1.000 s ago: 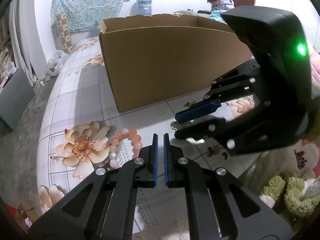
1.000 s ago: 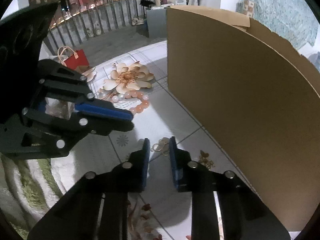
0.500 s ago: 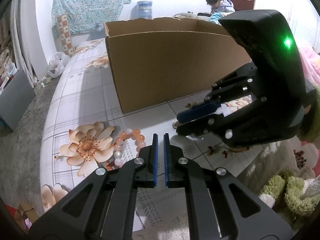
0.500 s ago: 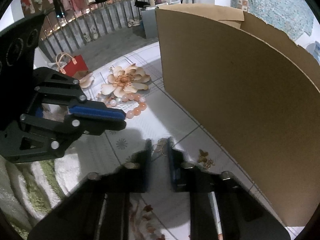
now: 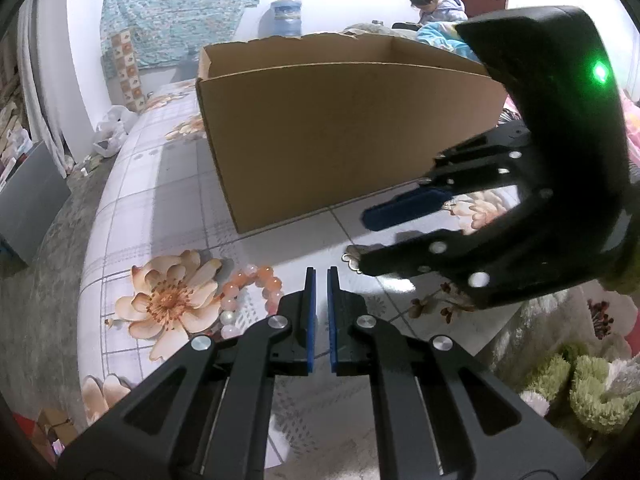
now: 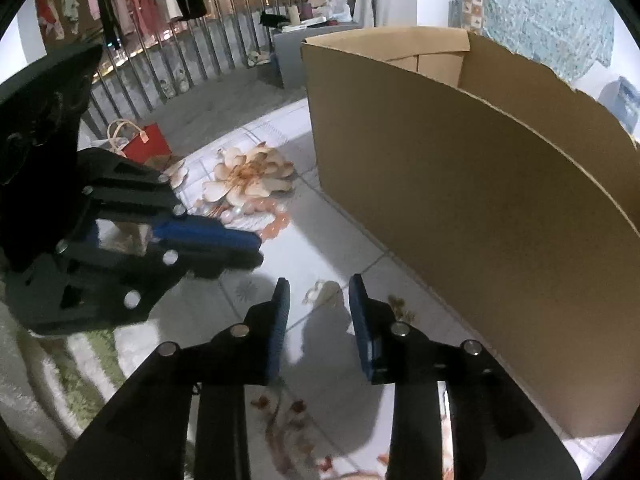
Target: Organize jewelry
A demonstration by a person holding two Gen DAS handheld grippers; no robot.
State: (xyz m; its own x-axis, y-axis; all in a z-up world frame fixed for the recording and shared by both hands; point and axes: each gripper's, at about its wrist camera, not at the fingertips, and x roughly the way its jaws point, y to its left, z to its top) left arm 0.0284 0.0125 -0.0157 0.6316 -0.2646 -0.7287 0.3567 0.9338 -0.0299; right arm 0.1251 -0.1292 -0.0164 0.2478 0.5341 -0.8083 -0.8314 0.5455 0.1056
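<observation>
A pink and white bead bracelet [image 5: 248, 296] lies on the floral tablecloth left of my left gripper [image 5: 321, 276], which is shut and empty above the cloth. The bracelet also shows in the right wrist view [image 6: 264, 216]. A small gold jewelry piece [image 6: 322, 292] lies on the cloth just ahead of my right gripper [image 6: 318, 292], which is open around it from above. The gold piece peeks out under that gripper in the left wrist view [image 5: 354, 258]. Another small gold piece [image 6: 400, 308] lies near the box. An open cardboard box [image 5: 340, 136] stands behind.
The box [image 6: 480, 208] fills the right of the right wrist view. A fluffy green and white rug [image 5: 580, 384] lies at the table's right. A red bag [image 6: 146, 144] and railing stand beyond the table edge. A person sits far back.
My right gripper has opened wider and lifted slightly over the gold piece. Both views have pulled back and up a little. The left gripper stays shut.
</observation>
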